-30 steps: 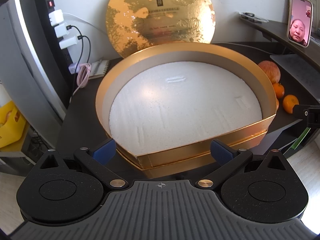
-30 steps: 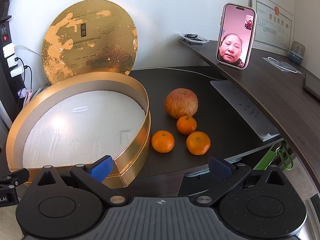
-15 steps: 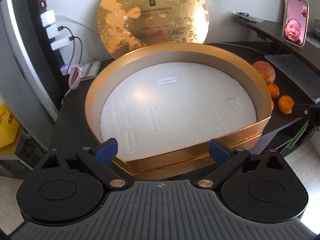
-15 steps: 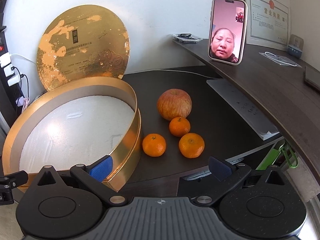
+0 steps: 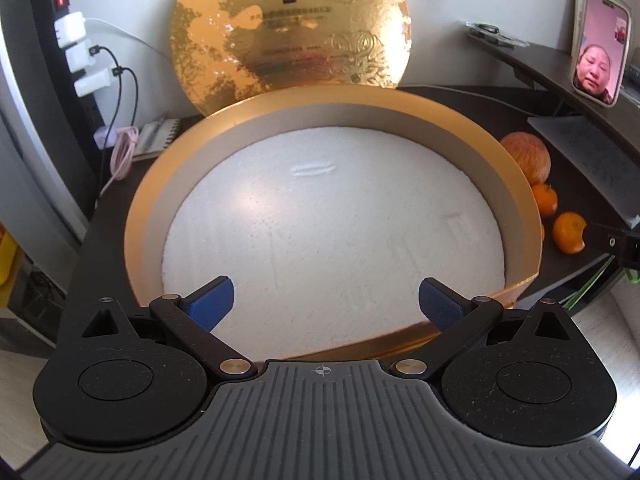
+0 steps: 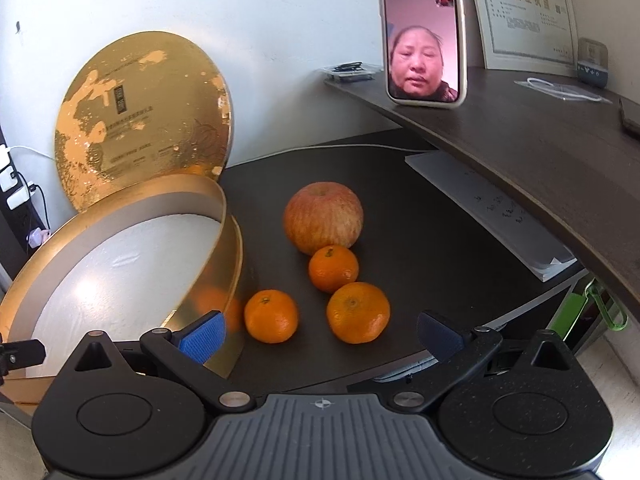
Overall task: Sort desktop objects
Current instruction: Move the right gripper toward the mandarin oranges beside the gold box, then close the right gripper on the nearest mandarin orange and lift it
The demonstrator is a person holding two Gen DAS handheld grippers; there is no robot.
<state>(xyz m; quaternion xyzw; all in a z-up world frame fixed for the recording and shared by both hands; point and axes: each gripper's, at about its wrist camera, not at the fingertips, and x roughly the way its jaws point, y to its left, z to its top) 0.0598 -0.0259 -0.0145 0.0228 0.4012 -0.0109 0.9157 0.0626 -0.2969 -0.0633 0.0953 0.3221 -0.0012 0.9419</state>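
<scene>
Three tangerines and an apple sit loose on the dark desk, just beside the open round gold box whose white foam floor lies bare. The nearest tangerine rests close to the box wall; a second lies near it to the right and a third touches the apple behind. The right gripper hangs above the desk's front edge with its jaws spread wide and nothing between them, aimed towards the two front tangerines. The left gripper, likewise spread and holding nothing, hovers over the near rim of the box. The box lid leans upright against the wall, and a phone stands on the raised shelf. The fruit looks light, round and apt to roll, its skin soft enough to bruise, so a gentle pinch across the widest part seems the safest hold.
</scene>
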